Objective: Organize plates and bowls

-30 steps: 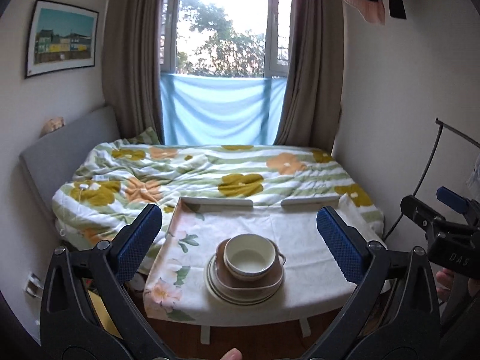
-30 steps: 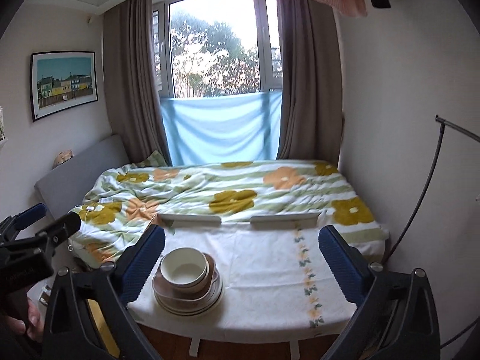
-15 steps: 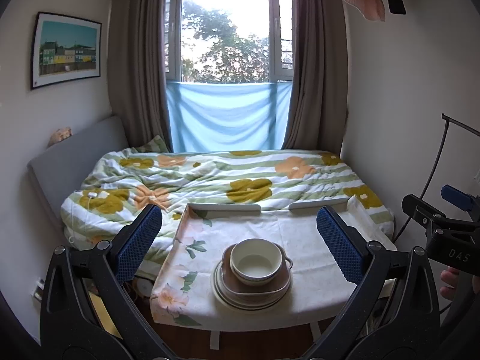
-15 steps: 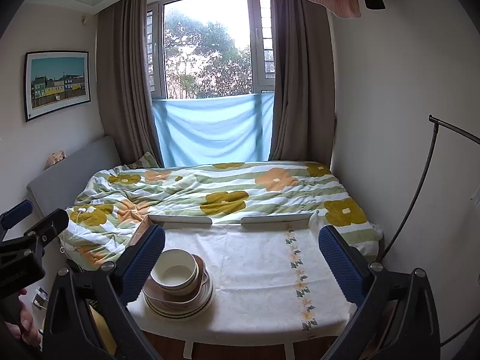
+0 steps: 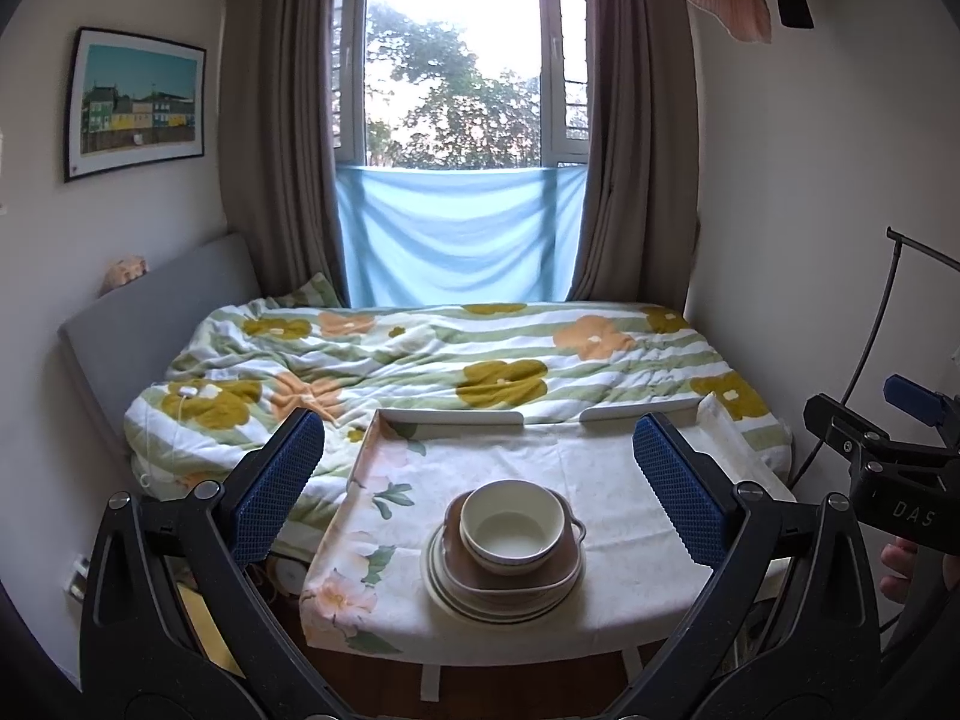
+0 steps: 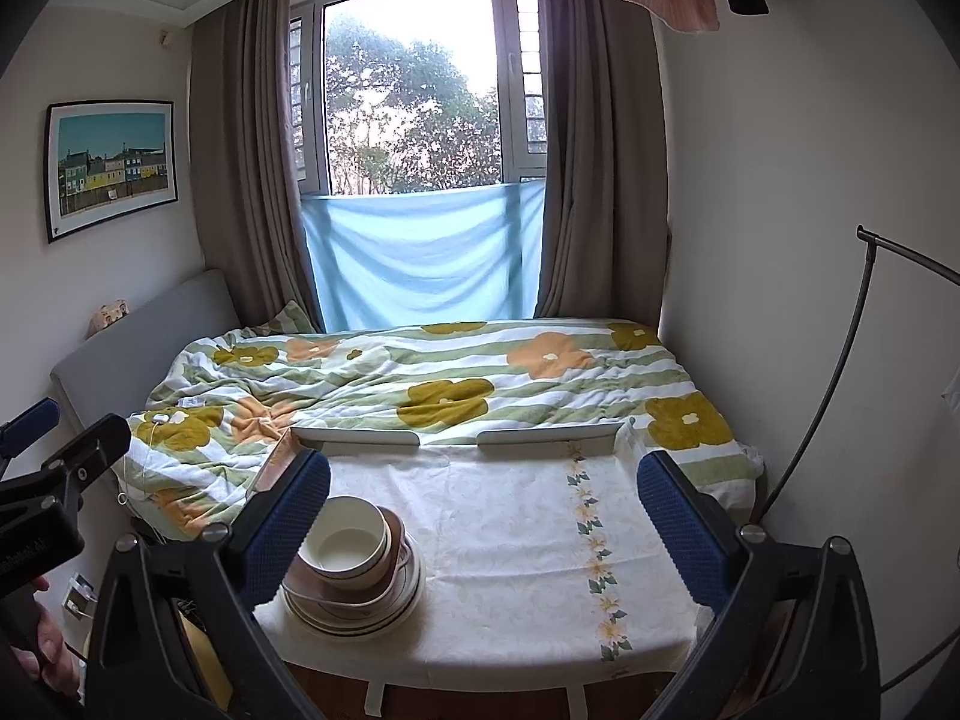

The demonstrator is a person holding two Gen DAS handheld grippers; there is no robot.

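A white bowl [image 5: 513, 525] sits on top of a brown square dish [image 5: 510, 576], which rests on a stack of round white plates [image 5: 474, 606]. The stack stands near the front of a small table with a floral cloth [image 5: 606, 504]. My left gripper [image 5: 480, 492] hovers open in front of the stack, holding nothing. In the right wrist view the same bowl [image 6: 351, 543] and plates [image 6: 366, 612] lie at the table's left side, just behind the left pad of my open, empty right gripper [image 6: 483, 522].
The table [image 6: 522, 540] has raised white rails [image 6: 354, 437] at its far edge and butts against a bed with a flowered duvet [image 6: 444, 384]. A black curved stand [image 6: 840, 372] rises on the right by the wall. The window with curtains is behind the bed.
Both views have tilted upward and shifted slightly, so the stack sits lower in frame. The dishes have not moved, and both grippers stay open.
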